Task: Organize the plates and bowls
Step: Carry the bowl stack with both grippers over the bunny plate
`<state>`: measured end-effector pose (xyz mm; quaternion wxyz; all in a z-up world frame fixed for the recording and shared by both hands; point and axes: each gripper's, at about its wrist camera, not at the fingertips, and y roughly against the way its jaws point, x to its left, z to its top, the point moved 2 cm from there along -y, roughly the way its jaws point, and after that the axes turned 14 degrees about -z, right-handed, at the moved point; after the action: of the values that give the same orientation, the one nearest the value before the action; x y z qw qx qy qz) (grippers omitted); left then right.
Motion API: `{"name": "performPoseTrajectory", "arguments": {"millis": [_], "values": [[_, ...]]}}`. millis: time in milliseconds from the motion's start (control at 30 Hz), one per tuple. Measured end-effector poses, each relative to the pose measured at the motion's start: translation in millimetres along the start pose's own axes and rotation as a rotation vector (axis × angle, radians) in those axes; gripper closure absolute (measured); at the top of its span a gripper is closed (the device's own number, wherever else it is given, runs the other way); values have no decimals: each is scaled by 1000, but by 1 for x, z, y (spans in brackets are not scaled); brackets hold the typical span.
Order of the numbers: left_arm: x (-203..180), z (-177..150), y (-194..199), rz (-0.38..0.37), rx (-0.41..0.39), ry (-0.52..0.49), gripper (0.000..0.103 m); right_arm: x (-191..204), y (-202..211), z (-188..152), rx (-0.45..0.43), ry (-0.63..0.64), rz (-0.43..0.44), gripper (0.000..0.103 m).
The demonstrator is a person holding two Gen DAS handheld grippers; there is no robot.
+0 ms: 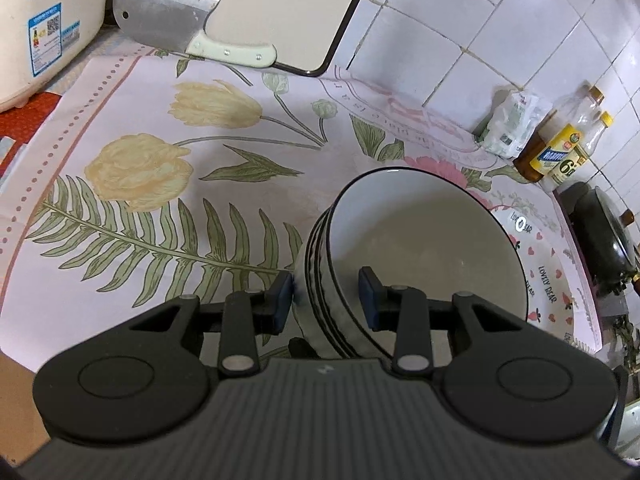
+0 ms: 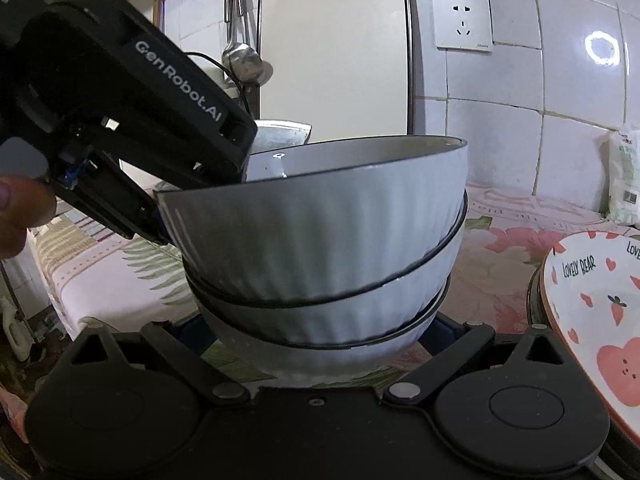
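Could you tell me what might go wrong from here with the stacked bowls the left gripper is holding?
1. The left gripper pinches only the rim of the bowl stack, so the nested bowls, already tilted, could slip apart.
2. The stack hangs close beside the strawberry plate; a swing might knock it.
3. The right gripper sits spread under the stack's base, pads unseen; if it shifts, the bottom bowl could be jolted.

wall: white glazed tiles with grey grout, a ring light reflected in them | socket: white wall outlet, a dark cord rising above it | counter: floral cloth — yellow tulips, green fern, pink border | board: pale cutting board leaning upright against the tiles
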<state>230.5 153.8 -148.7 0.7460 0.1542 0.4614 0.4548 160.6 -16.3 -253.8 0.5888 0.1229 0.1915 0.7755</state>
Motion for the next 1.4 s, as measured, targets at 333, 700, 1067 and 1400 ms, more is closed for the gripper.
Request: {"name": "performPoseTrajectory", "arguments": {"millis": [333,700,1067,1400], "values": [[-30,6,23,-28,-42,-31,69,-10,26,19,-59,23,4,1],[-103,16,40,-96,-78,-106,69,-49,73,54,-136,32,-61,1],[-163,13,18,-166,-41,-148,69,-102,112,64,-128,23,-164,1],[-188,5,-24,-186,24,-160,69,-145,114,49,-103,-9,-200,1]]}}
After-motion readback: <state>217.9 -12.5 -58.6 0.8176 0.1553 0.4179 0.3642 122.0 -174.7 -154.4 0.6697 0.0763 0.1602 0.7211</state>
